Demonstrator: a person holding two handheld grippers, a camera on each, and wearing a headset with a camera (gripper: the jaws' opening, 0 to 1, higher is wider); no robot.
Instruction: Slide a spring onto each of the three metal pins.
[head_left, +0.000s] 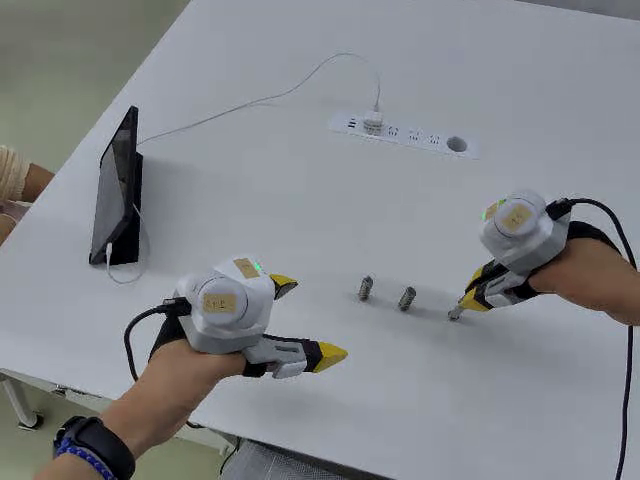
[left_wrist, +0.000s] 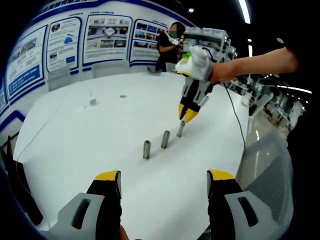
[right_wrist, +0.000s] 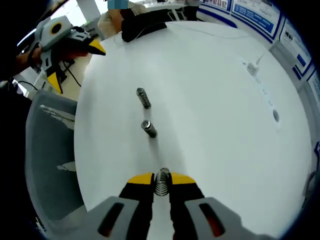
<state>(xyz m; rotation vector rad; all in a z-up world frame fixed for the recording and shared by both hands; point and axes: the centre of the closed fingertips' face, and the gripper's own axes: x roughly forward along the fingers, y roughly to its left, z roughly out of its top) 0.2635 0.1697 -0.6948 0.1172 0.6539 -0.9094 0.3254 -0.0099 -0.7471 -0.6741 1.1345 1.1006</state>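
- Grips a spring in the right gripper, jaws almost closed on it, tip down on the table.
- Shows a near pin and a far pin, upright and spring-wrapped, at its 9 o'clock.
- Holds the left gripper wide open and empty at the pins' 8 o'clock.

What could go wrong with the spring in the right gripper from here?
The right gripper pinches the spring by its coils at the table; released off-axis, it could pop loose or roll away. The nearest finished pin stands free close ahead, with another pin beyond; a sideways withdrawal might topple them.
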